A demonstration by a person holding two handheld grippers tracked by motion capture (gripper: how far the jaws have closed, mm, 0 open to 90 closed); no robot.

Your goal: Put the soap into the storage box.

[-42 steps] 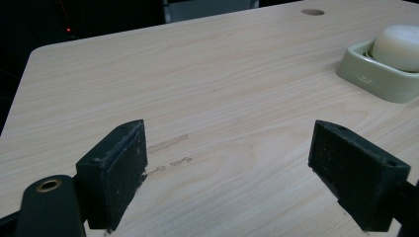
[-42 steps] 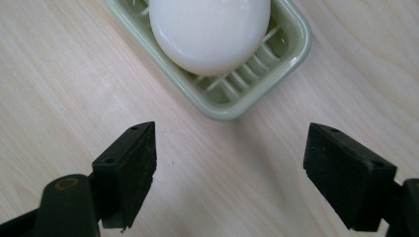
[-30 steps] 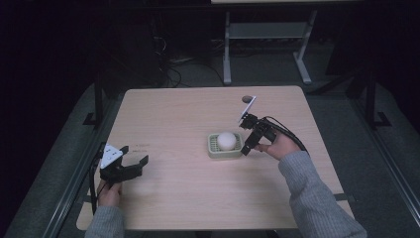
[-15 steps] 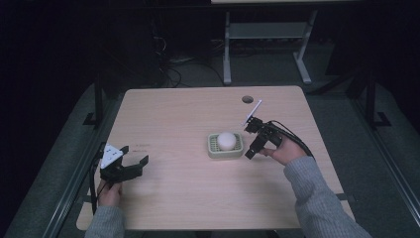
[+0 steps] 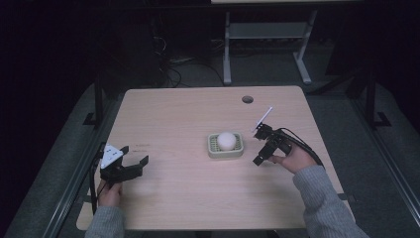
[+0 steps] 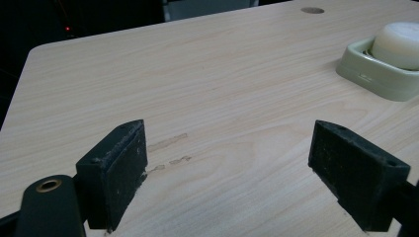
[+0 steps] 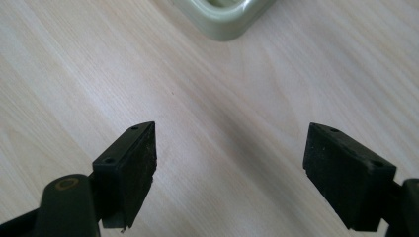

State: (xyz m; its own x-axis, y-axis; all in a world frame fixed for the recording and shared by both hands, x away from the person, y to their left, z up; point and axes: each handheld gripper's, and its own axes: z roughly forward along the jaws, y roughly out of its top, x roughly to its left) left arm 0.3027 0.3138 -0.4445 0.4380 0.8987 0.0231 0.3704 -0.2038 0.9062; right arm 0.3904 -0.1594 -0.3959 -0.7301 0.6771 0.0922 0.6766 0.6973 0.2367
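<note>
A pale green soap dish (image 5: 214,147) sits near the middle of the wooden table, with a round white soap (image 5: 226,140) in it. The dish (image 6: 365,74) and soap (image 6: 398,44) also appear at the upper right of the left gripper view; a corner of the dish (image 7: 225,17) shows at the top of the right gripper view. My right gripper (image 5: 258,148) hovers just right of the dish, open, with nothing between its jaws. My left gripper (image 5: 134,155) rests near the table's front left, open and empty.
A round cable hole (image 5: 247,99) lies near the table's far edge. A metal-legged stand (image 5: 267,34) and cables are on the floor behind the table. Bare tabletop (image 5: 173,119) stretches between the two grippers.
My right gripper has drawn back from the soap dish toward the near right and tilted downward. The left gripper has stayed put.
</note>
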